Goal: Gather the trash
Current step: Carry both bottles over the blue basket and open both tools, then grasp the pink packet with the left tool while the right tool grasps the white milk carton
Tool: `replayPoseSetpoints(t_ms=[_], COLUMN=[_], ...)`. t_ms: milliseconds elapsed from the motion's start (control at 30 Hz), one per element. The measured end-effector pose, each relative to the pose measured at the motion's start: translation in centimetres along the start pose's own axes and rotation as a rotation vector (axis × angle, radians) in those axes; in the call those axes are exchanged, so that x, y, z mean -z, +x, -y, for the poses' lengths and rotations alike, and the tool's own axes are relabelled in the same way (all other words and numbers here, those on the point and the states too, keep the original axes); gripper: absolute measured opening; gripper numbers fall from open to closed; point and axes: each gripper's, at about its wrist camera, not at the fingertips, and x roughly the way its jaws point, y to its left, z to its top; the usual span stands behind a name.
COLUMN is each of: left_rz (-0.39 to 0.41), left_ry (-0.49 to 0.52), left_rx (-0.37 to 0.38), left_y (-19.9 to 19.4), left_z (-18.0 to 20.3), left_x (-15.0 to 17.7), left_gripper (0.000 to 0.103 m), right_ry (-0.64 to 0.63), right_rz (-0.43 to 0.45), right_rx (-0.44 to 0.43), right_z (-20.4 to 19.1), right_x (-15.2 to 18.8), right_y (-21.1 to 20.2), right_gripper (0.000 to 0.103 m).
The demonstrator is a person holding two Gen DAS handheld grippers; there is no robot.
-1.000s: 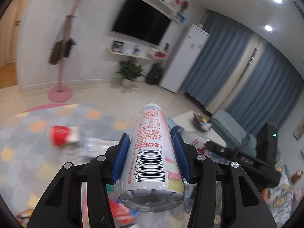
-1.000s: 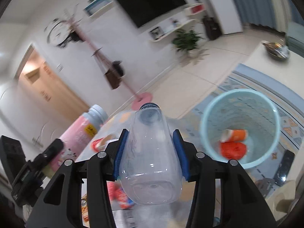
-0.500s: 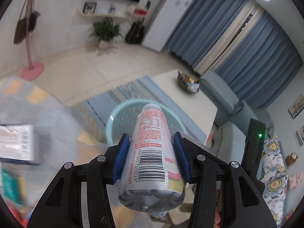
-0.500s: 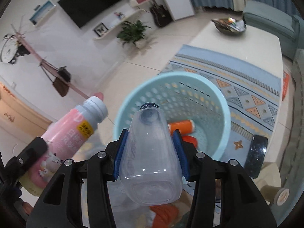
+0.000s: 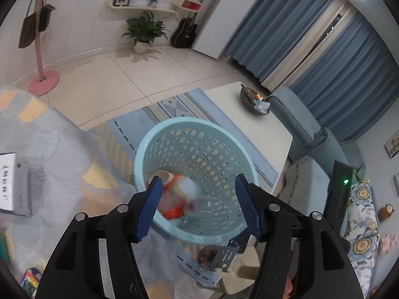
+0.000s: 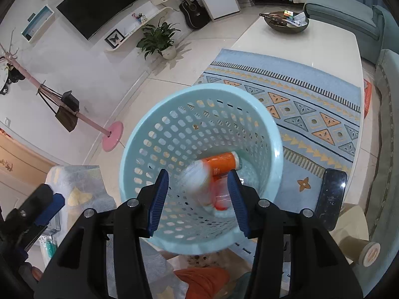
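A light blue perforated basket (image 5: 149, 149) (image 6: 139, 149) stands on the floor below both grippers. My left gripper (image 5: 199, 204) is open and empty above its near rim. My right gripper (image 6: 197, 199) is open and empty above it too. Inside lie an orange bottle (image 6: 222, 164) (image 5: 172, 177), orange wrappers, the blurred pink-and-white bottle (image 6: 195, 177) (image 5: 187, 189) and the clear bottle (image 5: 207, 204). The left gripper also shows at the left edge of the right wrist view (image 6: 47, 209).
A patterned grey cloth (image 5: 49, 154) covers the surface to the left, with a white box (image 5: 12, 182) on it. A white coffee table (image 6: 311, 47) with a dark bowl (image 6: 286, 22) stands beyond the basket. A phone (image 6: 331, 196) lies at the right.
Both grippers have opened over the basket. The pink bottle and the clear bottle have left the fingers and dropped into the basket. Both views now look more steeply down.
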Motion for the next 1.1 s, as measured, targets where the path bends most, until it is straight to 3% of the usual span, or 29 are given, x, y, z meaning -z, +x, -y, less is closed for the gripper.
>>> replayPoseSetpoints(t_ms=[133, 233, 433, 700, 900, 1100], left_rz=[0.040, 0.073, 0.159, 0.236, 0.221, 0.148], left_ry=[-0.010, -0.023, -0.045, -0.065, -0.116, -0.220], left_rx=[0.006, 0.011, 0.005, -0.100, -0.213, -0.215], left_y=[-2.0, -3.8, -9.2, -17.2, -21.0, -21.3], left_z=[-0.6, -0.9, -2.3, -6.1, -10.8, -16.0], left_x=[0.5, 0.9, 2.1, 5.1, 8.2, 10.9], left_gripper=[0.065, 0.071, 0.077, 0.080, 0.082, 0.082], right_ry=[-0.028, -0.061, -0.188, -0.441, -0.602, -0.681], right_rz=[0.000, 0.012, 0.074, 0.131, 0.141, 0.153], right_rx=[-0.010, -0.031, -0.062, -0.173, -0.286, -0.351], right_z=[-1.2, -2.8, -7.3, -15.7, -21.0, -23.0], right_x=[0.8, 1.5, 2.9, 7.3, 11.6, 15.0], right_y=[-0.7, -1.8, -5.0, -9.2, -10.7, -11.1], right_gripper=[0.046, 0.059, 0.063, 0.067, 0.071, 0.078])
